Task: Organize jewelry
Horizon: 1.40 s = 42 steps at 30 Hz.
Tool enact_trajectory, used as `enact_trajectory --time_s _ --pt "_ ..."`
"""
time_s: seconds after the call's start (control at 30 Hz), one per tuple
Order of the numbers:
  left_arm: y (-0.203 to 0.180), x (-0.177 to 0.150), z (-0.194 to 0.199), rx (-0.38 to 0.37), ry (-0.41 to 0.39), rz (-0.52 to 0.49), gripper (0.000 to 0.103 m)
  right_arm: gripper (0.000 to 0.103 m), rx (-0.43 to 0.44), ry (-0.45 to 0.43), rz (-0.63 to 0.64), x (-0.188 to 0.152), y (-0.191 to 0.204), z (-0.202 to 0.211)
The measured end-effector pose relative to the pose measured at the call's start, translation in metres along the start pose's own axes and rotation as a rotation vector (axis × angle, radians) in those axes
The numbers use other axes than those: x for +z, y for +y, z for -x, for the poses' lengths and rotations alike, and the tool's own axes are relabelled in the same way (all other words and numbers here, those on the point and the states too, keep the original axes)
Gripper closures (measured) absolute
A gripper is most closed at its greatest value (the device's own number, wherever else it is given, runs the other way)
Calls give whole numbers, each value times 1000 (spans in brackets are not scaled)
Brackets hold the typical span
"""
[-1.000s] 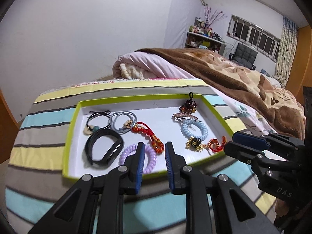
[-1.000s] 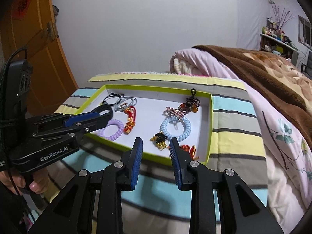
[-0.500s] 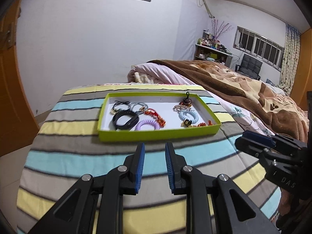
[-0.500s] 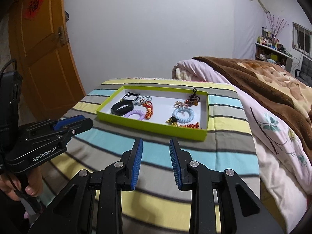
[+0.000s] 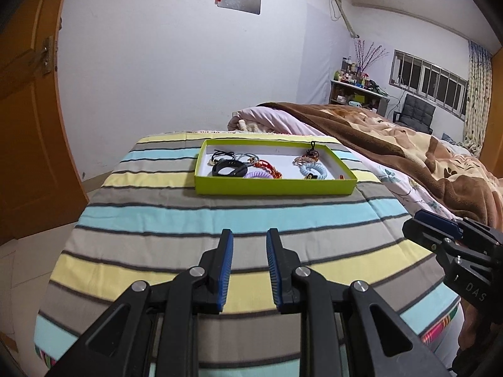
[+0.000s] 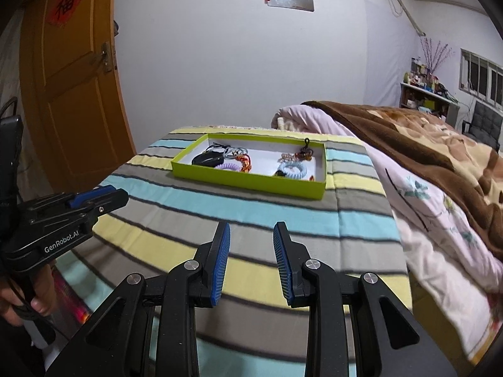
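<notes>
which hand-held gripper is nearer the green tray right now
Too close to call. Both are short of the green tray, open and empty over the striped cover. The left hand-held gripper faces its long front wall; the right hand-held gripper sits toward its right end.

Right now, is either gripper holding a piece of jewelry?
No: the left gripper and right gripper are both open and empty over the striped cover, short of the green tray.
</notes>
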<state>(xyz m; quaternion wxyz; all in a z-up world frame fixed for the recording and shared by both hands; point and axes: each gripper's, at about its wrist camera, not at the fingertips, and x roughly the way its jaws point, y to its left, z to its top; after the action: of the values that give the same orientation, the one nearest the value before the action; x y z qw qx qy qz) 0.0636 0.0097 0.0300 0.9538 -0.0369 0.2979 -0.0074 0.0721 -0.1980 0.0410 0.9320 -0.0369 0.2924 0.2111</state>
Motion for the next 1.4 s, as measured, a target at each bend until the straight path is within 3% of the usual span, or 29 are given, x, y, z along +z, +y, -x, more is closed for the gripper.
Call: enact_trajectory --time_s 0.33,1.4 --pt "-1 -20 14 35 -1 18 80 74 -34 -9 13 -13 3 11" --pt "-8 -24 8 75 11 0 80 73 -28 -7 21 -14 4 9"
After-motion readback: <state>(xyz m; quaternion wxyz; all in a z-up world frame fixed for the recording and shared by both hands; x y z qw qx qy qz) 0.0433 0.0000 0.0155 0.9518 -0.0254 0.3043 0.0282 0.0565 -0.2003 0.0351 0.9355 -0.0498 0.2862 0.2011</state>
